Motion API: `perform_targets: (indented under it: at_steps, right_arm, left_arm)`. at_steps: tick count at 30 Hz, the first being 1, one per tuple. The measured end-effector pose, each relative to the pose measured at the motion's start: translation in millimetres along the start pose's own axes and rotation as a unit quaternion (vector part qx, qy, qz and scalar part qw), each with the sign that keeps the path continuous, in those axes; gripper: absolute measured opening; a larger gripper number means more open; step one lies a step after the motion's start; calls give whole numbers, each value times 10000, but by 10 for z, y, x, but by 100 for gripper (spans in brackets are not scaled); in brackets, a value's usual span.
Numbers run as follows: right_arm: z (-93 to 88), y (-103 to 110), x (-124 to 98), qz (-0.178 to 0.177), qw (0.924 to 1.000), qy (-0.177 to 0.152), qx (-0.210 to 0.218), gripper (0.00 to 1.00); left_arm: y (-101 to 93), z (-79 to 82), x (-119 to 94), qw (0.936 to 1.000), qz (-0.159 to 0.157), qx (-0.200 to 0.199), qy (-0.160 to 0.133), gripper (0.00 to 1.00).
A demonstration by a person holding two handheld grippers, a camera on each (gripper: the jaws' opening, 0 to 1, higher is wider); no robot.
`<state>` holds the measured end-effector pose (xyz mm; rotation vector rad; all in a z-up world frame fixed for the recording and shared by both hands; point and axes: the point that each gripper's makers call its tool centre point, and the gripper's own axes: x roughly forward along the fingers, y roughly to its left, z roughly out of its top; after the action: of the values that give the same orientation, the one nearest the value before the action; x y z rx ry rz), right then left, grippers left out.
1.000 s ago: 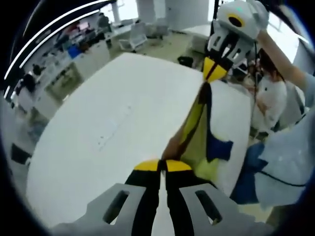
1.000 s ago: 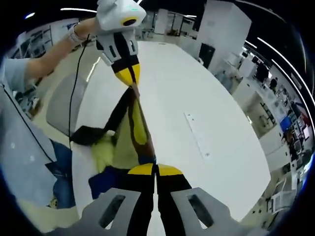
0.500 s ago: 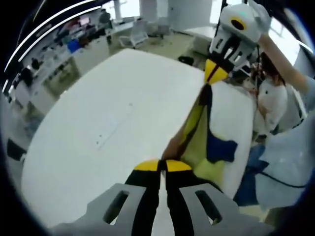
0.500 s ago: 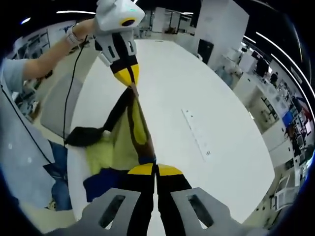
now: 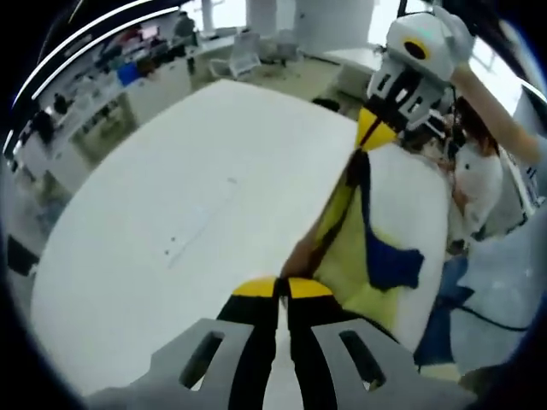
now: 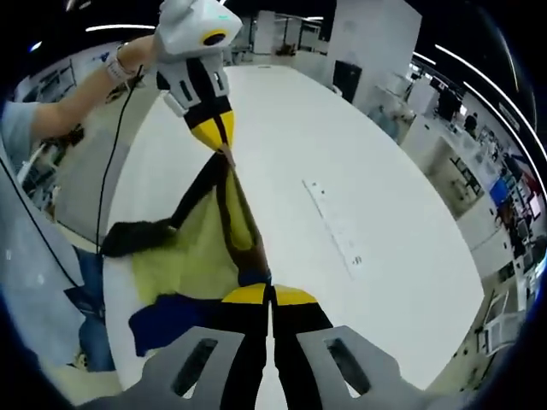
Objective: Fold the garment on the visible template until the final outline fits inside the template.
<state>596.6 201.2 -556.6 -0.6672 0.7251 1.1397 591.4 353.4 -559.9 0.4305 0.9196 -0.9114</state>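
Since a second ago, more yellow garment has spread over the white counter. Left tool and right tool each pinch an end; its long axis runs taut between them, cloth hanging toward the counter's near edge.

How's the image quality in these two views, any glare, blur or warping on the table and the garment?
Left gripper view: fisheye bulges the white table into a curve; bright windows wash out the far background; the garment looks soft. Right gripper view: same warping, table evenly lit, garment slightly blurred.
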Motion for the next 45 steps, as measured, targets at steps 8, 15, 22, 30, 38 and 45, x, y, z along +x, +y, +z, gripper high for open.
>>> perform_targets:
  at_steps: [8,15,22,30,38,45]
  right_arm:
    - [-90,-90,105,64,9999,13,156,1]
    - [-145,-133,171,61,9998,18,207,1]
    - [-193,-223,262,100,9995,5,314,1]
    - [-246,-244,367,119,9992,45,371,1]
    - [-341,-258,475,140,9985,68,534,1]
    - [-378,-314,551,138,9981,100,596,1]
  left_arm:
    - [56,-4,161,9999,-92,-59,48,0]
    - [113,8,267,9999,-113,-112,41,0]
    - [178,-11,390,9998,-108,-172,57,0]
    - [243,-63,550,9997,-123,-193,123,0]
    - [307,-111,691,9994,-195,-270,81,0]
    - [327,-165,788,9991,-279,-306,102,0]
